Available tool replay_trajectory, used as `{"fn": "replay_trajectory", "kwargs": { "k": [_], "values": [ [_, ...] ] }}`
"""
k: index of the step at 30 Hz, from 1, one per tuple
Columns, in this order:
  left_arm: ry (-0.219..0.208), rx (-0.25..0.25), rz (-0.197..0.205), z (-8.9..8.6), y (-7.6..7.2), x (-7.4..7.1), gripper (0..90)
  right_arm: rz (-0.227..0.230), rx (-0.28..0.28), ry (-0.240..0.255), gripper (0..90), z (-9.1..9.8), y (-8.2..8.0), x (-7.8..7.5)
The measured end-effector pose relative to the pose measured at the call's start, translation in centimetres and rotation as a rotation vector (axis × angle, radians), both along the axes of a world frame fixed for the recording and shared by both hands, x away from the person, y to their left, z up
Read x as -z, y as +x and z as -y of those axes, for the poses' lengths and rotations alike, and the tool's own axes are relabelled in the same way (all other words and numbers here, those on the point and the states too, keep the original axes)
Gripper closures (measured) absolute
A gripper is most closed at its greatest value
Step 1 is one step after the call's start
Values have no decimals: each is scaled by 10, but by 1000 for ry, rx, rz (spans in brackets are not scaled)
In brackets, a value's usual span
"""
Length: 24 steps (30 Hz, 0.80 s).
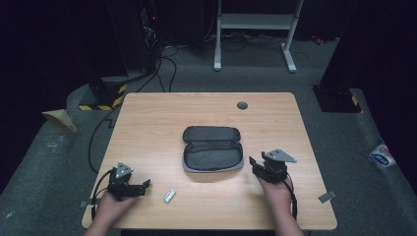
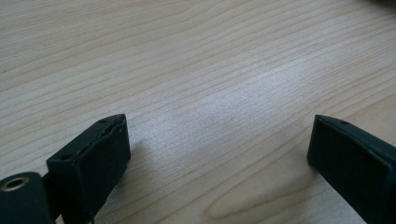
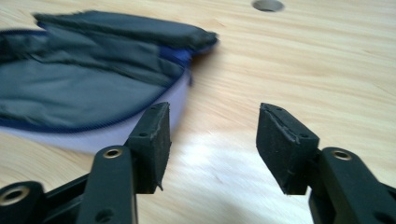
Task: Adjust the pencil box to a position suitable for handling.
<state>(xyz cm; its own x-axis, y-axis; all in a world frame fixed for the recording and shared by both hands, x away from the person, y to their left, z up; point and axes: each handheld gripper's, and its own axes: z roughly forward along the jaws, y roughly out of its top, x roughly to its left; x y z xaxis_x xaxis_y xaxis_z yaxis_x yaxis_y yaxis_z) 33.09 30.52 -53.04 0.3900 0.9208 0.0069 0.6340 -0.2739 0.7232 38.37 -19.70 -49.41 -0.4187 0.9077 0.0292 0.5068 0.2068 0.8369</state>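
Bare bench (image 1: 147,123) lies from nine round to three o'clock of the open pouch (image 1: 213,148); a small silver stick (image 1: 169,195) sits at seven.

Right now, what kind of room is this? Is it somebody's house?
Probably not a house: it looks like a lab or recording studio. A lone wooden table stands on grey carpet, ringed by dark curtains, with cables on the floor and hazard-striped tape nearby.

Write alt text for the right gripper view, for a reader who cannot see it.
The right gripper hangs just above a light wooden table, its two black jaws open with nothing between them. An open grey pouch with blue trim lies to the upper left, slightly blurred, and a round hole in the tabletop sits at the top edge.
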Motion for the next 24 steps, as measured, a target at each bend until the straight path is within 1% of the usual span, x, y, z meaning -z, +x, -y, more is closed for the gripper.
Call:
{"fn": "replay_trajectory", "kwargs": {
  "k": [6, 9, 11, 13, 15, 18, 24],
  "values": [
    [1, -6, 3, 0, 0, 0, 78, -35, 43, -22, 368, 23, -9, 9],
    [-8, -11, 6, 0, -1, 0, 96, -67, 62, -45, 346, 32, -14, 14],
    [-9, -11, 7, 0, -1, 0, 99, -86, 74, -72, 342, 36, -16, 17],
    [-8, -10, 7, 0, -2, 0, 103, -127, 78, -92, 321, 39, -18, 22],
    [-8, -9, 9, 0, -2, 0, 107, -151, 72, -96, 304, 41, -19, 28],
    [-9, -10, 9, 0, -2, 0, 110, -149, 62, -110, 292, 40, -19, 29],
    [-9, -15, 8, 1, -2, 0, 110, -149, 70, -111, 293, 39, -18, 29]
  ]
}}
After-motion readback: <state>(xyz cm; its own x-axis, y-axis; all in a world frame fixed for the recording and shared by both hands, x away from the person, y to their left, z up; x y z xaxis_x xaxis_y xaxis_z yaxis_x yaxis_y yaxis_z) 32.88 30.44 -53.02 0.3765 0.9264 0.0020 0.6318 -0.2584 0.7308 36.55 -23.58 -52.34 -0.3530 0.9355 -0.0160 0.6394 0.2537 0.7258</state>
